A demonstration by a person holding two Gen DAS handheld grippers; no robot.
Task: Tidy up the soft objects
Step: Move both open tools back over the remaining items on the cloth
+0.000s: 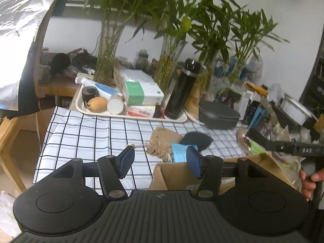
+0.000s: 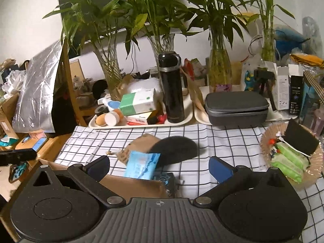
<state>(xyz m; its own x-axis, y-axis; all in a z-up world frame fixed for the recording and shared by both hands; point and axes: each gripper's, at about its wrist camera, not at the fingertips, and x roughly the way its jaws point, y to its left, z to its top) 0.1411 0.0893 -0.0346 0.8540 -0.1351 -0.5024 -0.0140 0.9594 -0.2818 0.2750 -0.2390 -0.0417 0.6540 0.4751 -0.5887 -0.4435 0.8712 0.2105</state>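
- Left gripper (image 1: pixel 160 161): fingers spread wide, nothing between them; hovers over the near edge of the checked cloth (image 1: pixel 91 133), just beside the cardboard box (image 1: pixel 176 174).
- Right gripper (image 2: pixel 159 167): fingers spread wide as well, empty, above the box (image 2: pixel 131 186) rim.
- Soft things on the cloth, bunched together: tan drawstring pouch (image 2: pixel 139 143), black fuzzy pad (image 2: pixel 176 147) overlapping it, blue packet (image 2: pixel 141 164) leaning on the box's far edge.
- Box interior mostly hidden by the grippers; a dark item with blue print (image 2: pixel 169 180) sits at its right corner. Cannot tell whether it lies in the box or beside it.
- Wicker basket (image 2: pixel 267 139) at the right holds green wipe packs (image 2: pixel 289 162) and a black sponge (image 2: pixel 299 137).
- Judgement: early to middle stage. Pouch, pad and packet are not yet put away; the basket items look sorted.
- Left to do, likely: lift each of the three into the box, one at a time.
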